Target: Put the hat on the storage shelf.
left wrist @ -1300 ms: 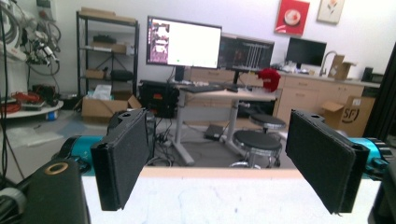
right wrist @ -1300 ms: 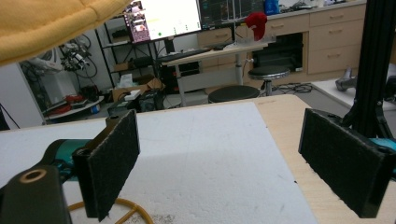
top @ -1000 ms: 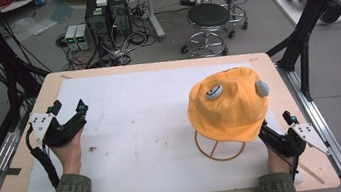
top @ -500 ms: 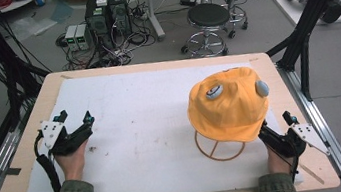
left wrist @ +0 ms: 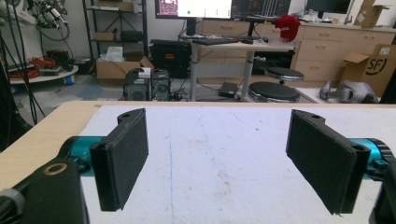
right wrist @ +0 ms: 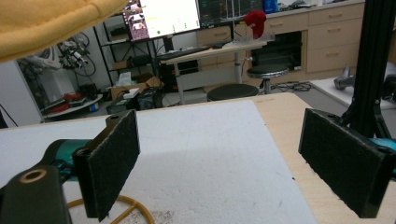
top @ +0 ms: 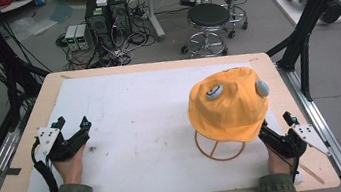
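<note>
**Tongs parted, hat waiting on its stand**

The yellow hat [top: 227, 104] sat on a wire stand [top: 220, 149] at the right side of the desk [top: 120, 73]. The right tongs [top: 278, 132] lay just beside its brim, jaws spread wide and empty; the left tongs [top: 70, 133], likewise released, rested well apart near the desk's left edge. To lift the hat cleanly, I judged the right tongs should pinch the brim edge and raise it straight off the stand. Compared with half a second earlier, the left tongs had slid nearer the person; the hat had not moved.
</note>
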The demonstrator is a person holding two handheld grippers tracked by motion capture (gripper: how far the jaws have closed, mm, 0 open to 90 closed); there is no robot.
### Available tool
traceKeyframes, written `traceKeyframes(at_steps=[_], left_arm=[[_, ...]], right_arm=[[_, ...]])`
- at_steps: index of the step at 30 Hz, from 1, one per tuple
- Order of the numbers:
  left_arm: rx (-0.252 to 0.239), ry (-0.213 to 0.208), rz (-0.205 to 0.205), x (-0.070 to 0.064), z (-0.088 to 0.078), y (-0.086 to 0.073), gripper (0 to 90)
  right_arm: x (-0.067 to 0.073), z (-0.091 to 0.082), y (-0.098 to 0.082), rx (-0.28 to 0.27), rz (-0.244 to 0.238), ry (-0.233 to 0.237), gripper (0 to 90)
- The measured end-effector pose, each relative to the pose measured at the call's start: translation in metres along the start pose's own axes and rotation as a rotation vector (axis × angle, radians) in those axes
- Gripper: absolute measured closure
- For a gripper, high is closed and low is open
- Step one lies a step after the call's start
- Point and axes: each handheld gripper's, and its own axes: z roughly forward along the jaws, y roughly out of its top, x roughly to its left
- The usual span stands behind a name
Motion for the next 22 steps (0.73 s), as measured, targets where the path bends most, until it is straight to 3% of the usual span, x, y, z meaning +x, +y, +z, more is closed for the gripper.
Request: traceKeyframes(at_steps=[10, 15, 22], left_arm=[[0.003, -0.037, -0.029, 0.002, -0.006, -0.003, 21.3], [0.015, -0.071, -0.023, 0.000, -0.009, -0.004, 21.3], [0.027, -0.083, -0.018, 0.000, -0.012, -0.005, 21.3]], right_arm=[[-0.003, -0.001, 0.000, 0.003, 0.009, -0.005, 11.4], [-0.004, -0.001, 0.000, 0.005, 0.004, -0.004, 11.4], [-0.005, 0.000, 0.001, 0.007, 0.013, -0.005, 11.4]])
